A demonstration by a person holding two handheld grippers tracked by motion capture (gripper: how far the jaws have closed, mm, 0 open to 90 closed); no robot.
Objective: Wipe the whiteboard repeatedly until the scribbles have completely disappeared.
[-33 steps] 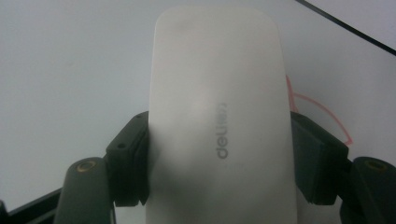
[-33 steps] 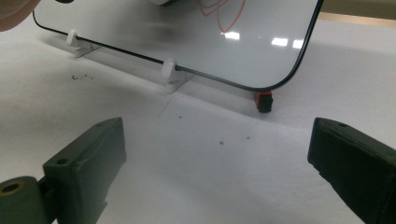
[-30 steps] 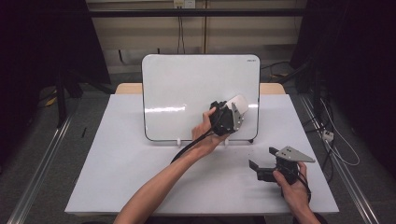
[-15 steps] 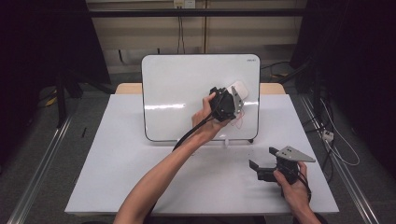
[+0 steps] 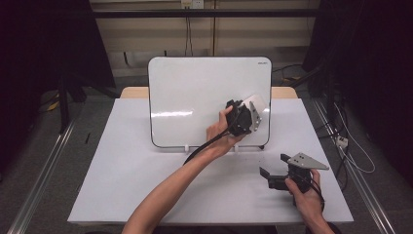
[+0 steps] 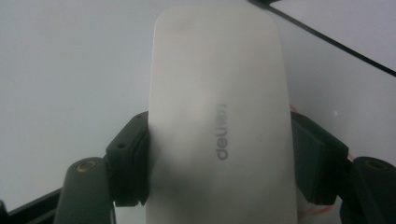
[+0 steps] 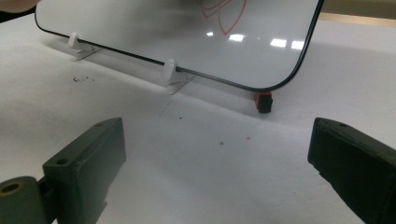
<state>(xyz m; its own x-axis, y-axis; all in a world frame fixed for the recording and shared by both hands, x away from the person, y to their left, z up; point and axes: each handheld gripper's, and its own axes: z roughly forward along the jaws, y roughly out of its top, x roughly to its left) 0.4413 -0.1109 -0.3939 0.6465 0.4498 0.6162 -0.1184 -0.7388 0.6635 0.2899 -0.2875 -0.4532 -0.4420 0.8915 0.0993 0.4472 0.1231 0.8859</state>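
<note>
High view showed my left gripper (image 5: 251, 117) clamped on the white eraser (image 6: 219, 121), pressed against the right part of the upright whiteboard (image 5: 195, 97). My right gripper (image 5: 275, 178) rested on the surface (image 5: 122, 170), jaws spread and empty. Red marks (image 7: 224, 14) were on the board's lower right. Risks I judged: hard pressure could tip or slide the board on its small feet; the smooth eraser could twist between the pads. A small block (image 7: 264, 101) lay by the board's corner.
</note>
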